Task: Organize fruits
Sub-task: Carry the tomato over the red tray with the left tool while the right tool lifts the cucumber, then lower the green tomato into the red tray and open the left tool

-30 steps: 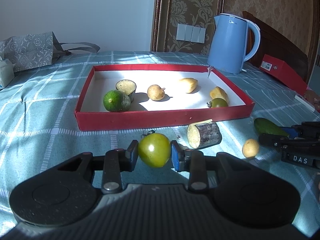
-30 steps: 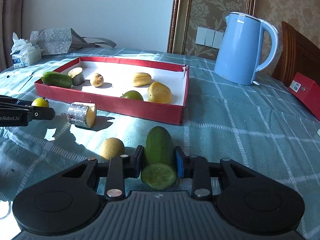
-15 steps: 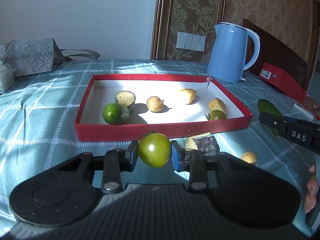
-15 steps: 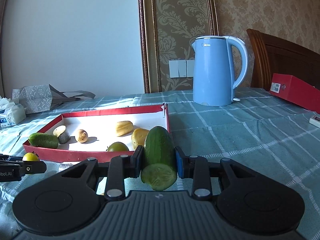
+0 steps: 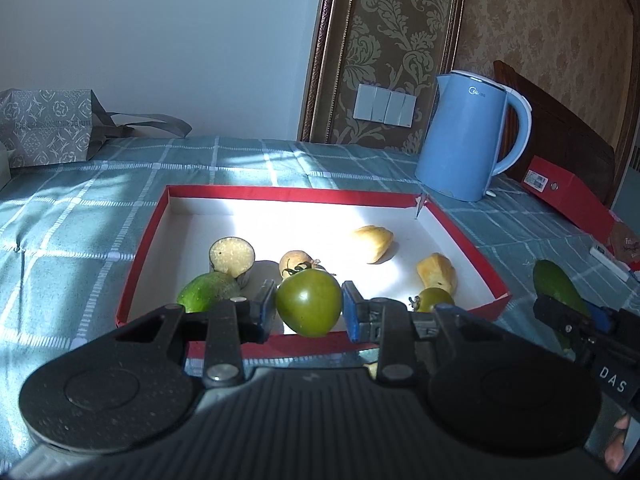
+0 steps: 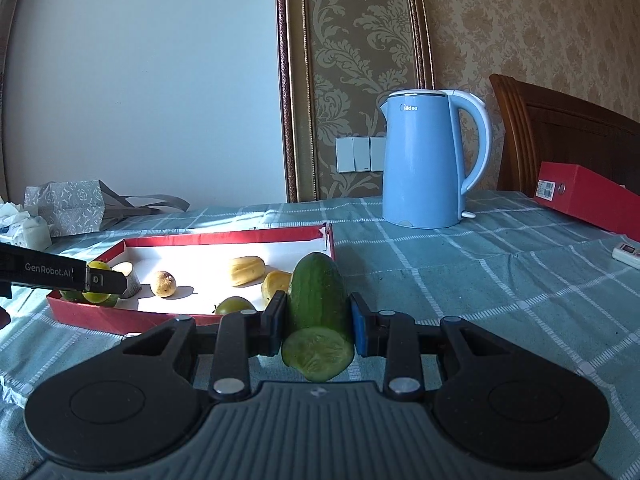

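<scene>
My left gripper (image 5: 309, 309) is shut on a green tomato (image 5: 309, 303) and holds it above the near rim of the red tray (image 5: 140, 256). My right gripper (image 6: 319, 322) is shut on a cut cucumber piece (image 6: 318, 312), held above the table to the right of the tray (image 6: 224, 237). In the tray lie a cucumber piece (image 5: 208, 296), an eggplant slice (image 5: 232, 254), a small potato (image 5: 295, 260), two yellow pieces (image 5: 374, 242), and a small green tomato (image 5: 435, 299). The right gripper with its cucumber shows at the right in the left wrist view (image 5: 560, 292).
A blue kettle (image 6: 424, 164) stands behind the tray's right corner. A red box (image 6: 588, 196) and a white remote (image 6: 628, 254) lie at the right. A grey patterned bag (image 5: 48, 126) and tissues (image 6: 24, 224) are at the far left.
Both grippers have risen and moved forward towards the tray with their loads. The left gripper's tomato is now over the tray's near rim; the loose eggplant and potato on the cloth have dropped from sight.
</scene>
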The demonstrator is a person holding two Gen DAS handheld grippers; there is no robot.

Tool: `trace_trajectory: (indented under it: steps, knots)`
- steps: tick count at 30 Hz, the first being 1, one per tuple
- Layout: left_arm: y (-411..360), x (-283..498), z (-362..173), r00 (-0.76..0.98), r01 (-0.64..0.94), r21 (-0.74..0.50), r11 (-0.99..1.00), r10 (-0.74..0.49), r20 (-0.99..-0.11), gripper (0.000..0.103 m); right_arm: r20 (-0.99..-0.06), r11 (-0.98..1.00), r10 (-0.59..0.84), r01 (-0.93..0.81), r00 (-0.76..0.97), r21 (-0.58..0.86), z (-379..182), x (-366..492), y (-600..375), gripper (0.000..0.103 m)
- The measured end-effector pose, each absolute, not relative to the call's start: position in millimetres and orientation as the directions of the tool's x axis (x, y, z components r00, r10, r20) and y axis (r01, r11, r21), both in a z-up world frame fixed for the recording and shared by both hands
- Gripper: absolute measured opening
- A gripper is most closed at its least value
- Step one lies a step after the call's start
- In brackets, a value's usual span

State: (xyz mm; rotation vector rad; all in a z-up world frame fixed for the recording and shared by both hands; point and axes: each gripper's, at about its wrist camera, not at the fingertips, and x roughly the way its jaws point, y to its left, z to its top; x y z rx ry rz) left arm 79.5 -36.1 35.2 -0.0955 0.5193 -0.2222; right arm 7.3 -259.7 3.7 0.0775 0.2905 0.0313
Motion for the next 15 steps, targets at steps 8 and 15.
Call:
trace_trajectory:
  steps: [8, 15]
  knots:
    - [-40.5, 102.3, 26.3, 0.828, 0.161, -0.133, 0.978, -0.207, -0.521, 0.031, -0.280, 0.997, 0.044, -0.024, 0.959, 0.075, 4.2, 7.0, -257.7, 0.032]
    - [-42.4, 111.8, 25.4, 0.835, 0.131, -0.116, 0.985, -0.173, -0.522, 0.030, -0.275, 0.998, 0.041, -0.025, 0.961, 0.064, 4.1, 6.5, -255.1, 0.032]
